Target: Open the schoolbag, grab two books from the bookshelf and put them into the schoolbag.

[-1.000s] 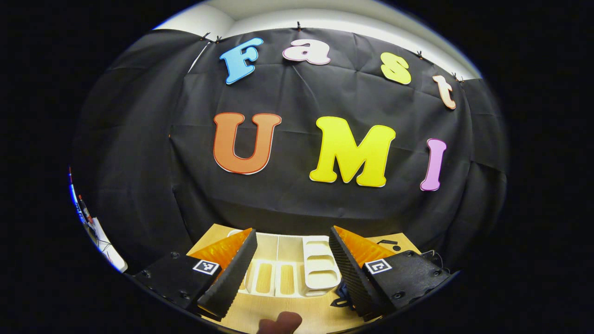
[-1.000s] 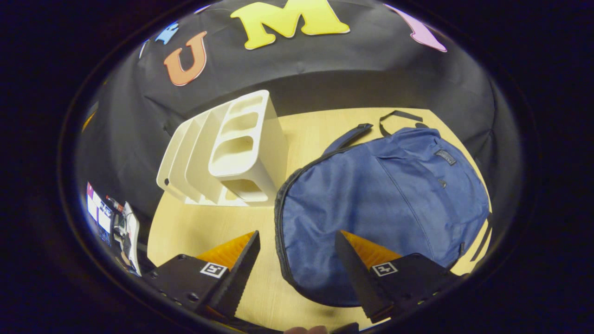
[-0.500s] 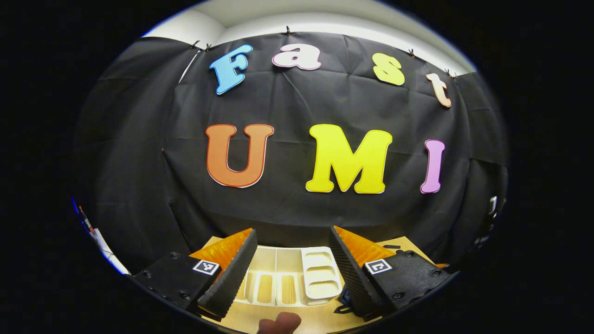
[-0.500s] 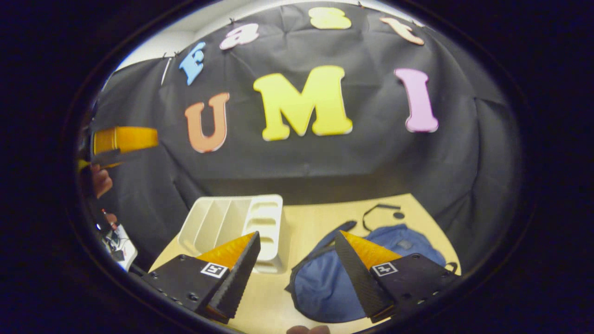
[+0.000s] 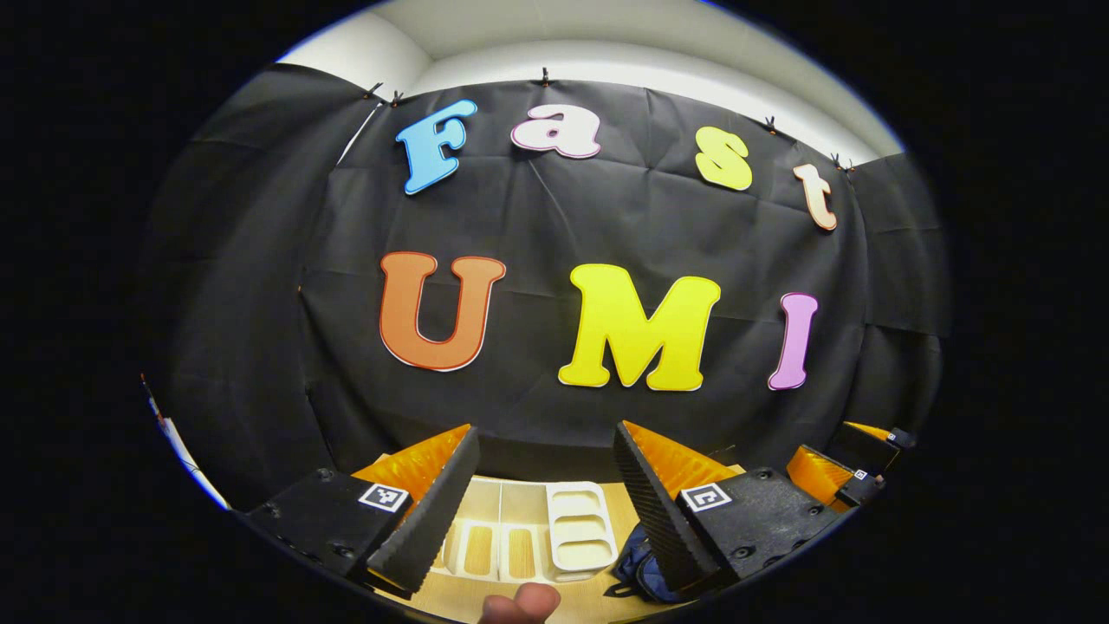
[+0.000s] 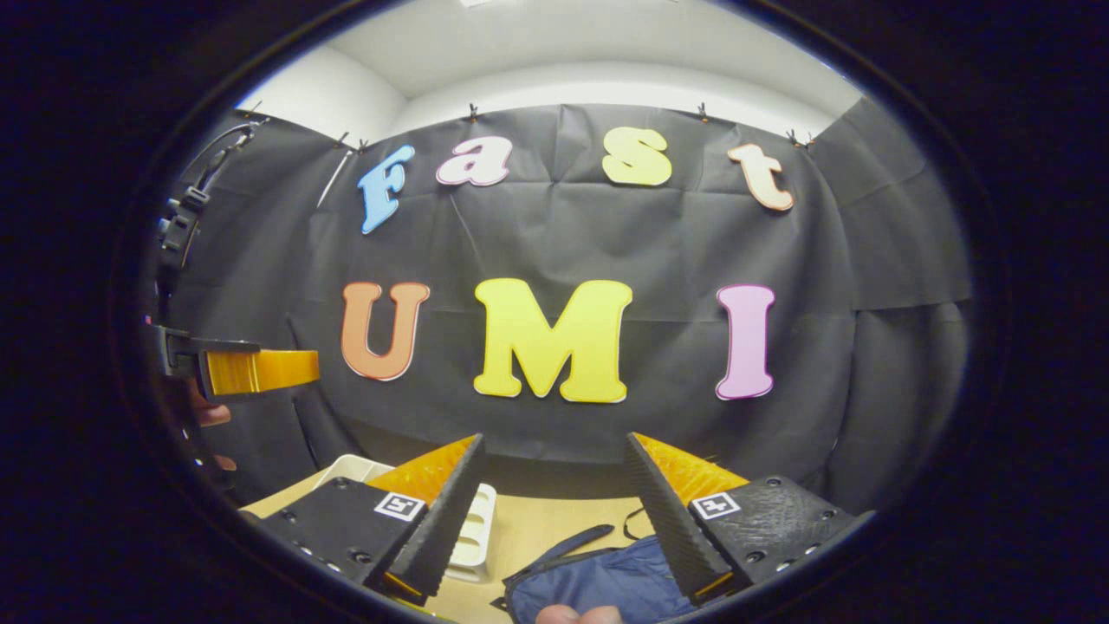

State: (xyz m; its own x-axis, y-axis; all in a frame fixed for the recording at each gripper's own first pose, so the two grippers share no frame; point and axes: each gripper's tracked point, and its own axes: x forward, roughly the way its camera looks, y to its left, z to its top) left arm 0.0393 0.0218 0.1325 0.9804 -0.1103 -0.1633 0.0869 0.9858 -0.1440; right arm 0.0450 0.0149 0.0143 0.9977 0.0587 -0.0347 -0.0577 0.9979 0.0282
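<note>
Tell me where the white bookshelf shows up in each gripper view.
Left gripper view: the bookshelf sits bottom centre, between the fingers.
Right gripper view: it peeks out bottom left, behind the left finger.
Shared landmark: the blue schoolbag, lying just right of it in both.

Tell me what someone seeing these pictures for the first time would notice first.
Probably the open left tongs and right tongs, each gaping at the bottom of its own view and holding nothing. Below them, on the wooden table, stands a white bookshelf whose visible slots hold no books, with the blue schoolbag lying to its right.
</note>
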